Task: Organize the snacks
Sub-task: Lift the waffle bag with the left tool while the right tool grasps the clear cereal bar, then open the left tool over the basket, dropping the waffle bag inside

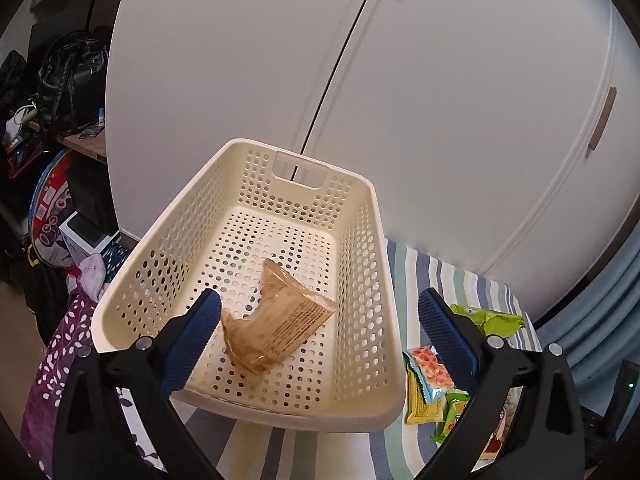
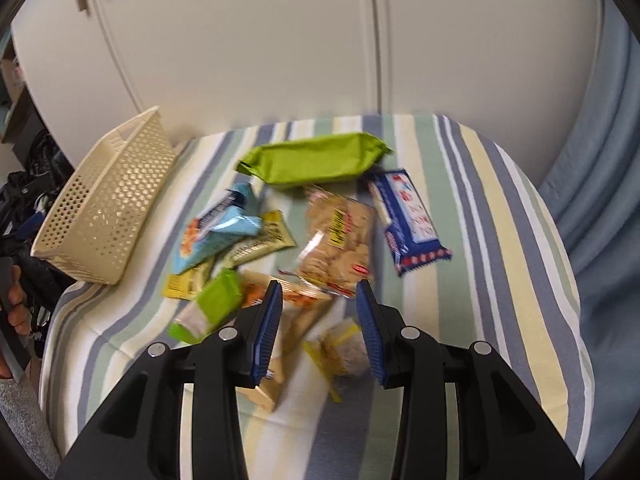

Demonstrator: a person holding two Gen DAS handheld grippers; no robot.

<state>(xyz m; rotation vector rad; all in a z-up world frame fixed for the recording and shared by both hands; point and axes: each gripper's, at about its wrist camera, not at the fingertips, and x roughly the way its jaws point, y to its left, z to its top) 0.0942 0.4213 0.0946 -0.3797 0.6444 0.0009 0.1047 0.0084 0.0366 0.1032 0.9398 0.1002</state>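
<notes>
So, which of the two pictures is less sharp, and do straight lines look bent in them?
The right wrist view is smeared by motion: print on the cookie packet and blue packet is unreadable. The left wrist view is sharp on the basket. Both bend the cabinet doors strongly, fisheye-style.

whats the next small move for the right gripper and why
Probably lower the open right gripper onto the clear cookie pack just ahead of its fingers and close. Only one brown packet lies in the basket; the rest sit loose on the striped cloth.
</notes>
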